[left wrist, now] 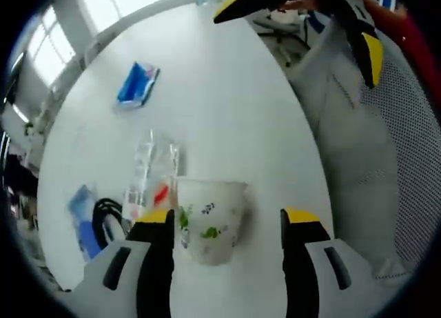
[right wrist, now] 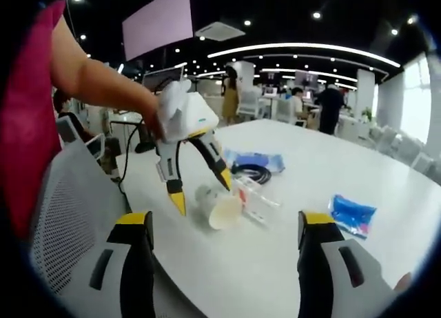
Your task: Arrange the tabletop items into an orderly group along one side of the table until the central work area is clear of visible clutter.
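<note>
A white paper cup (left wrist: 210, 225) with a green leaf print lies on its side on the white table (left wrist: 227, 104). My left gripper (left wrist: 229, 218) is open, and its yellow-tipped jaws straddle the cup without closing on it. In the right gripper view a hand holds that left gripper (right wrist: 201, 190) over the cup (right wrist: 219, 206), whose mouth faces the camera. My right gripper (right wrist: 225, 221) is open and holds nothing, hovering near the table edge short of the cup. It shows as the right gripper (left wrist: 302, 30) at the top of the left gripper view.
A clear plastic wrapper (left wrist: 155, 163) lies just behind the cup. A coiled black cable (right wrist: 251, 172) rests on a blue packet (right wrist: 255, 159). Another blue packet (right wrist: 351, 214) lies apart. A grey mesh chair (right wrist: 76, 221) stands against the table edge.
</note>
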